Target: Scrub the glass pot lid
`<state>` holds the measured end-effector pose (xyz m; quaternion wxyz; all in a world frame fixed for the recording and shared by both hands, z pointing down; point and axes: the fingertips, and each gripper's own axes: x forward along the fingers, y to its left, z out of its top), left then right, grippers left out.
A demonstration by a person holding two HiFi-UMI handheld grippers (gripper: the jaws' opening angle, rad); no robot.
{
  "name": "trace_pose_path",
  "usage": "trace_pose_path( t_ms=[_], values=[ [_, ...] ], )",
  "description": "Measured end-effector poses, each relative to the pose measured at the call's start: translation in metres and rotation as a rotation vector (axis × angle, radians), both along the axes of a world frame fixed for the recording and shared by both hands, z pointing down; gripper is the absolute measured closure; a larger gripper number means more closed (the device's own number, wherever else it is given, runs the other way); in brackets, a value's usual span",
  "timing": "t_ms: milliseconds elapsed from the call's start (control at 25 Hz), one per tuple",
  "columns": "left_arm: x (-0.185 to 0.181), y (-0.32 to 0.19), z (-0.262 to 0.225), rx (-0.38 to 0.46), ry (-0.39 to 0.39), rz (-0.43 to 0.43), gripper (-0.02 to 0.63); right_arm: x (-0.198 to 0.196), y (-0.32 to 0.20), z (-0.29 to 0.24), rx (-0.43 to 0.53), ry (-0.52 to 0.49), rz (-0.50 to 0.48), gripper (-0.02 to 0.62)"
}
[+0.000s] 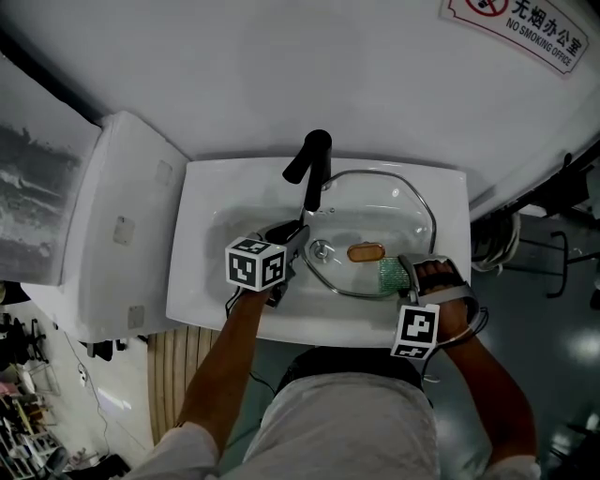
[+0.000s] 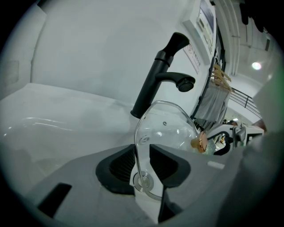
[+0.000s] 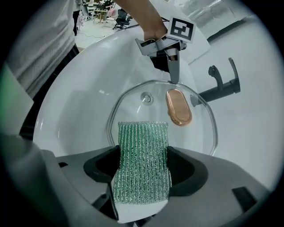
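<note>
The glass pot lid point(image 1: 375, 211) stands tilted in the white sink point(image 1: 211, 281), with its copper-coloured handle point(image 1: 366, 251) facing up. My left gripper point(image 1: 298, 246) is shut on the lid's left rim; in the left gripper view the rim point(image 2: 137, 146) runs edge-on between the dark pads of this gripper point(image 2: 143, 159). My right gripper point(image 1: 405, 278) is shut on a green scrub sponge point(image 1: 392, 275) at the lid's near right edge. In the right gripper view the sponge point(image 3: 143, 159) sticks out of the jaws onto the lid point(image 3: 133, 108), below the handle point(image 3: 178, 107).
A black faucet point(image 1: 312, 169) rises at the back of the sink, over the lid's far edge. A white unit point(image 1: 112, 234) stands to the sink's left. A no-smoking sign point(image 1: 525, 23) hangs on the wall at top right.
</note>
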<state>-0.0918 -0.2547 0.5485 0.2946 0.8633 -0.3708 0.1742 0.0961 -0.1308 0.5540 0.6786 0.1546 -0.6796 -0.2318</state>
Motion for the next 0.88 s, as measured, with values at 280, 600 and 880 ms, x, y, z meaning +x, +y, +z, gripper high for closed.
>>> trace_pose_path(
  t_ms=[280,600,880],
  values=[
    [0.0,0.0,0.0,-0.002,-0.002,-0.001,0.494,0.005,0.003,-0.01,-0.001,-0.018,0.001,0.268],
    [0.0,0.001,0.0,-0.004,-0.006,-0.008,0.495,-0.05,0.021,0.004,-0.056,-0.091,-0.021,0.267],
    [0.0,0.002,0.001,-0.005,-0.009,-0.016,0.497,-0.077,0.021,0.016,-0.068,-0.093,-0.032,0.267]
  ],
)
